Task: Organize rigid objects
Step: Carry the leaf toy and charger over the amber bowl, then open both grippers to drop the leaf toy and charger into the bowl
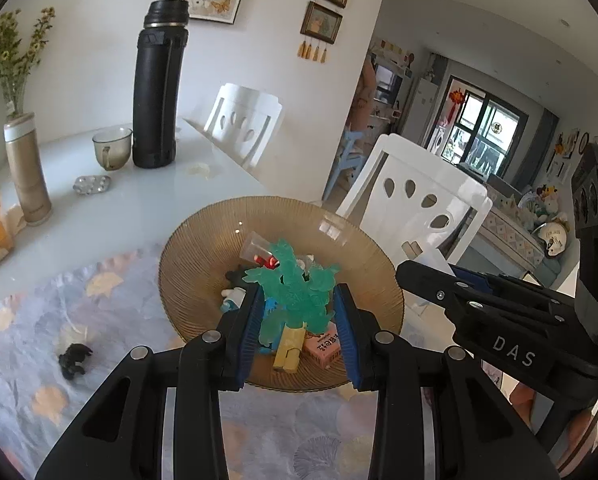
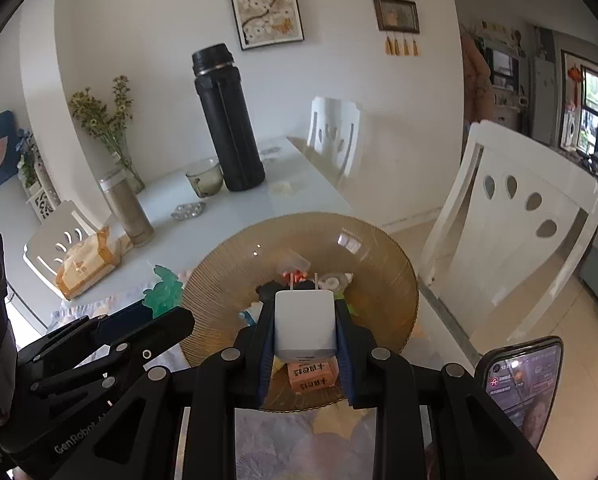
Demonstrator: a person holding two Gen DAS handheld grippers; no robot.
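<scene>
**Two loads over one crowded bowl**

Both hands are at the amber glass bowl (image 1: 203,248) at once, and each claw is carrying. The left gripper (image 1: 297,312) is clamped on a green translucent toy (image 1: 295,284), its blue pads pressing the toy's lower sides while the leafy top sticks up well above the fingertips. The right gripper (image 2: 305,324) is closed on a white charger plug (image 2: 304,326), prongs pointing away from the camera, out over the middle of the bowl.

Here is where it gets tight. The bowl already holds a heap: a pink box (image 1: 323,346), a yellow block (image 1: 289,350), a small clear cup (image 1: 255,248) and other small pieces I cannot name. Anything let go from above that pile lands on hard, uneven things, so I would expect it to bounce or slide, and the bowl's shallow sloping sides would not stop much. The bowl also sits near the table edge, with a white chair (image 2: 511,224) and the floor just beyond, so a skidding plug could go right over.

The toy is the shakier load, I would say. It is held low on an irregular, slick-looking body, so it may twist between the pads or snag on a finger as the jaws part.

Then the grippers themselves: they sit just beside each other, and a release by both together risks a knock between them. A hard plug dropped onto glass is a chipping risk too.

One black figurine (image 1: 73,360) lies on the patterned cloth (image 1: 27,320), apart from the bowl.
</scene>
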